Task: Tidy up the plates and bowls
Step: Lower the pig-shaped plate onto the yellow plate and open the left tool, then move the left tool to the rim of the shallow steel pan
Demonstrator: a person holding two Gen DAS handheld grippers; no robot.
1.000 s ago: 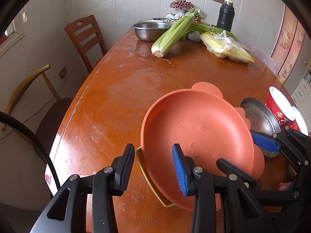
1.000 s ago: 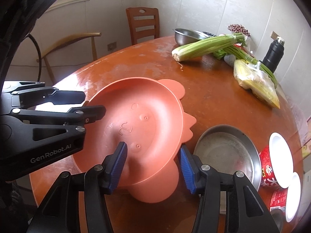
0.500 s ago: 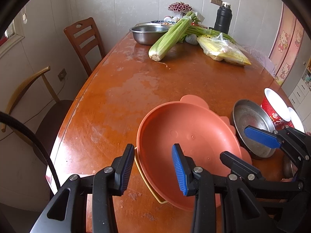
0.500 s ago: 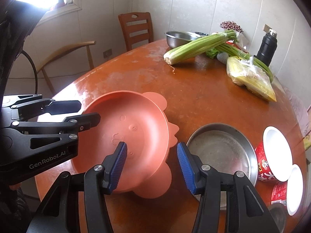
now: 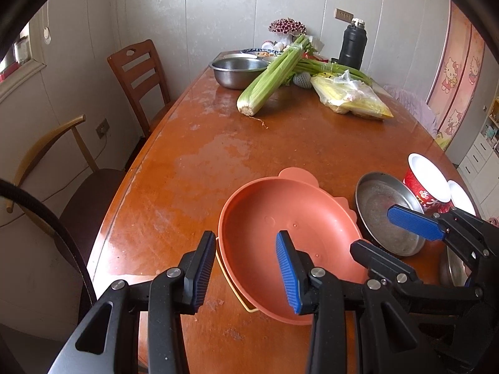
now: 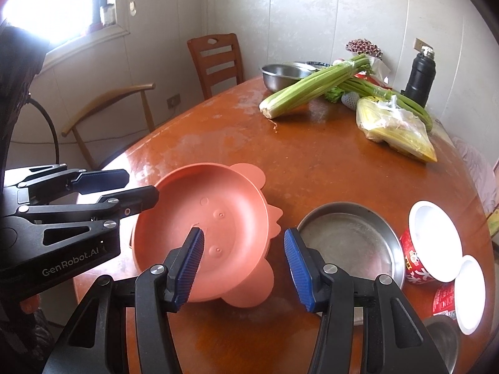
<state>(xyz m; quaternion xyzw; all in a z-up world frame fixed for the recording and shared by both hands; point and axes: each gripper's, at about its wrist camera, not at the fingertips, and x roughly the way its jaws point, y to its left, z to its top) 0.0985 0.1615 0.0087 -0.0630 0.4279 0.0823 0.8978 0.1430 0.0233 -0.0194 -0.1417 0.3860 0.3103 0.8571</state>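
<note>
**Both grippers empty above the pink plate**

The pink animal-shaped plate (image 5: 290, 243) lies on the wooden table (image 5: 218, 155), just beside the steel pan (image 6: 349, 243). The left gripper (image 5: 246, 271) and right gripper (image 6: 243, 268) hover with jaws parted, holding nothing. Only the left view shows a yellow rim (image 5: 230, 283), possibly another dish, under the plate's edge.

Table (image 5: 237, 143) of glossy varnished wood, finish worn and blotched, salmon plate (image 5: 290, 233) of smooth matt plastic, pan (image 6: 349, 243) of dull scuffed metal, gripper pads (image 6: 190, 268) of ribbed blue rubber
</note>
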